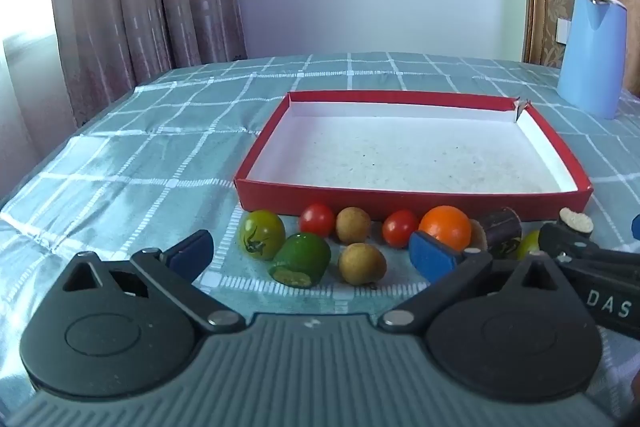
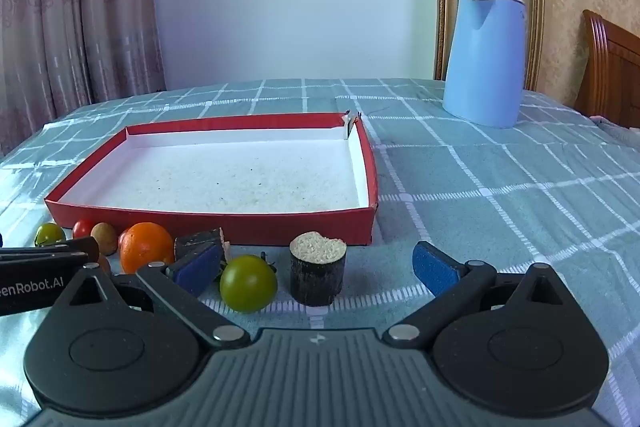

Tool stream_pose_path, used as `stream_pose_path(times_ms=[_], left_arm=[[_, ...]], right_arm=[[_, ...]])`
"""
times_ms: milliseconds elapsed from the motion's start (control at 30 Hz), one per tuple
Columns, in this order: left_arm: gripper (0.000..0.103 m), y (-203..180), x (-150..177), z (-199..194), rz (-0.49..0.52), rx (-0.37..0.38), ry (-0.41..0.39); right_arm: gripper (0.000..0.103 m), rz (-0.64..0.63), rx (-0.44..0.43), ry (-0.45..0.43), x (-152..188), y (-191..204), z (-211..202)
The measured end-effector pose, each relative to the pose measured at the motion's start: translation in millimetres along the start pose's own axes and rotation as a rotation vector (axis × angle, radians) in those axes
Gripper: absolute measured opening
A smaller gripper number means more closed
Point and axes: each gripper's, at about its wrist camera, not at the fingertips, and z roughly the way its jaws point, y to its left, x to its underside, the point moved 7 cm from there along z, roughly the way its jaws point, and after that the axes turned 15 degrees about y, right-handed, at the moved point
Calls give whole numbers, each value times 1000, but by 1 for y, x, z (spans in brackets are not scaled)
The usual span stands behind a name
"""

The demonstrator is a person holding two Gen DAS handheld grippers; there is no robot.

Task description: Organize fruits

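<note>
Both claws stand wide and hold nothing. The left claw (image 1: 312, 255) hovers over the near row of fruit: a green tomato (image 1: 262, 234), a cut green fruit (image 1: 302, 259) and a longan (image 1: 362, 263). The right claw (image 2: 316, 267) brackets another green tomato (image 2: 248, 283) and a dark sugarcane stub (image 2: 318, 273). All lie on the checked counter (image 2: 500, 195), just near of the empty red box (image 2: 208, 223). Best straddle one fruit only, close gently on its widest part, then lift clear of the rim.

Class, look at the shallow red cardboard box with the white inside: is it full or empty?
Empty. The shallow red cardboard box shows only its bare, speckled white floor; all fruit lies outside.
</note>
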Motion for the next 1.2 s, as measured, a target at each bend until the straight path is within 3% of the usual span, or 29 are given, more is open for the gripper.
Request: stream_pose_path(times_ms=[167, 233, 533, 900, 1200], left_arm=[[103, 5, 0, 4, -2, 6, 4], [103, 5, 2, 3, 0, 1, -5], [103, 13, 6, 13, -16, 0, 2], [103, 10, 9, 15, -3, -22, 0], [103, 6, 10, 15, 14, 2, -1]], right_arm=[[103, 5, 10, 7, -5, 0, 9], [103, 19, -33, -5, 4, -7, 4], [103, -5, -62, 10, 14, -14, 2], [103, -6, -74, 0, 18, -26, -2], [103, 33, -42, -22, 12, -36, 0]])
